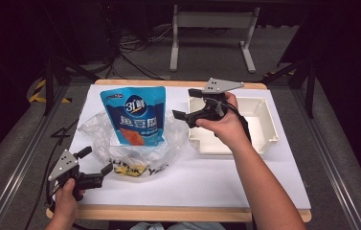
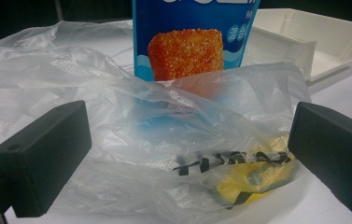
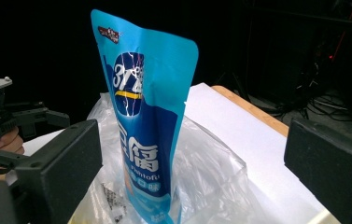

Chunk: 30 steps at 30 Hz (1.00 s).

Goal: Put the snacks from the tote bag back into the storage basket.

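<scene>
— Standing in that clear bag (image 1: 135, 143), the blue pouch (image 1: 135, 115) — why?
— It's mid-surface; left gripper (image 1: 94, 173) and right gripper (image 1: 184, 117), fingers spread, likely flank it for bagging.

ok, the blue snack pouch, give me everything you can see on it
The blue snack pouch is a glossy, soft plastic stand-up pack with white and dark-blue print, a small red logo at its top corner and a picture of an orange crumbed square low on the front. It looks sealed and stands upright, its lower part sunk in the crumpled clear plastic bag on the white table, left of the white tray. Neither hand-held gripper touches it; both are open.
</scene>
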{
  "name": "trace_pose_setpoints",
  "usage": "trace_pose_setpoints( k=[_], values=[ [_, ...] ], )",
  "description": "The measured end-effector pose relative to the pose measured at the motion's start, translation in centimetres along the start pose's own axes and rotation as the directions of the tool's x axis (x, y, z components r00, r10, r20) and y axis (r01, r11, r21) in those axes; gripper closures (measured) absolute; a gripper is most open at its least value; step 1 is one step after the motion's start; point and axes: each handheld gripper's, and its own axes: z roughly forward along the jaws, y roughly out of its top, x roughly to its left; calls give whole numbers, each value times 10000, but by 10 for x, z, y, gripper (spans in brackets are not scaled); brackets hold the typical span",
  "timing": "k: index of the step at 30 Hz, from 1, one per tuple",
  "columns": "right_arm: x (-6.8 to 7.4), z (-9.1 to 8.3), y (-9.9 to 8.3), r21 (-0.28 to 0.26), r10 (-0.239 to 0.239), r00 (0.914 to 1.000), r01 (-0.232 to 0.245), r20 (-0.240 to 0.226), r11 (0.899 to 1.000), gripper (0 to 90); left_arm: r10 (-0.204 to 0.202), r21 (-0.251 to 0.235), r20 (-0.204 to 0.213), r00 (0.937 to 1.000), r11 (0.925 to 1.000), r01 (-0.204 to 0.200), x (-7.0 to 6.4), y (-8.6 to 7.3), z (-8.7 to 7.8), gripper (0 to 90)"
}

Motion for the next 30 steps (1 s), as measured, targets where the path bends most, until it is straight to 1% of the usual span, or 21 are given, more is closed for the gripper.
trace_pose_setpoints(
  k=[2, 3, 5, 9, 12, 15, 17, 18, 19, 20, 23, 26, 27, 30],
  values=[
    [0, 8, -2, -2, -12, 10000, 12, -44, 10000, 47, -23, -2, -9, 10000, 10000, 23, 0, 0, 0, 2],
    [0, 8, -2, -2, -12, 10000, 12, -44, 10000, 47, -23, -2, -9, 10000, 10000, 23, 0, 0, 0, 2],
    [1, 16, -3, -137, -22, 9999, 20, -132, 9999, 49, -20, -14, -14, 10000, 10000, 20, 0, 0, 0, 2],
    [4, 33, -5, -256, -236, 9995, 231, -191, 9994, 52, -5, -44, -9, 10000, 10000, 5, 0, 0, 0, 2],
    [6, 46, -10, -134, -243, 9991, 238, -341, 9996, 52, 6, -67, 5, 10000, 10000, -6, 1, 1, -1, 2],
    [10, 59, -13, -11, -348, 9981, 348, -500, 9994, 51, -30, -92, 14, 10000, 10000, 30, 1, 1, -1, 2],
    [12, 67, -15, 65, -449, 9978, 453, -496, 9990, 51, -20, -96, 16, 10000, 10000, 20, 1, 1, -1, 2],
    [12, 67, -15, 65, -449, 9978, 453, -496, 9990, 51, -20, -96, 16, 10000, 10000, 20, 1, 1, -1, 2],
    [12, 71, -16, 108, -486, 9975, 493, -514, 9987, 51, -38, -143, 7, 10000, 9999, 39, 1, 1, 0, 2],
    [12, 76, -17, 196, -419, 9972, 432, -620, 9989, 51, -44, -169, 8, 10000, 9998, 44, 1, 1, 0, 2],
    [14, 87, -20, 302, -434, 9963, 458, -745, 9985, 51, -65, -149, 31, 10000, 9999, 65, 1, 1, -1, 2],
    [17, 99, -24, 420, -560, 9948, 597, -849, 9973, 51, -14, -114, 49, 10000, 9999, 14, 2, 2, -2, 2],
    [17, 102, -26, 465, -592, 9942, 635, -897, 9969, 51, -26, -177, 42, 10000, 9998, 27, 2, 2, -2, 2],
    [20, 110, -30, 543, -769, 9935, 816, -841, 9952, 51, -25, -99, 65, 10000, 9999, 26, 2, 2, -2, 2]
  ],
)
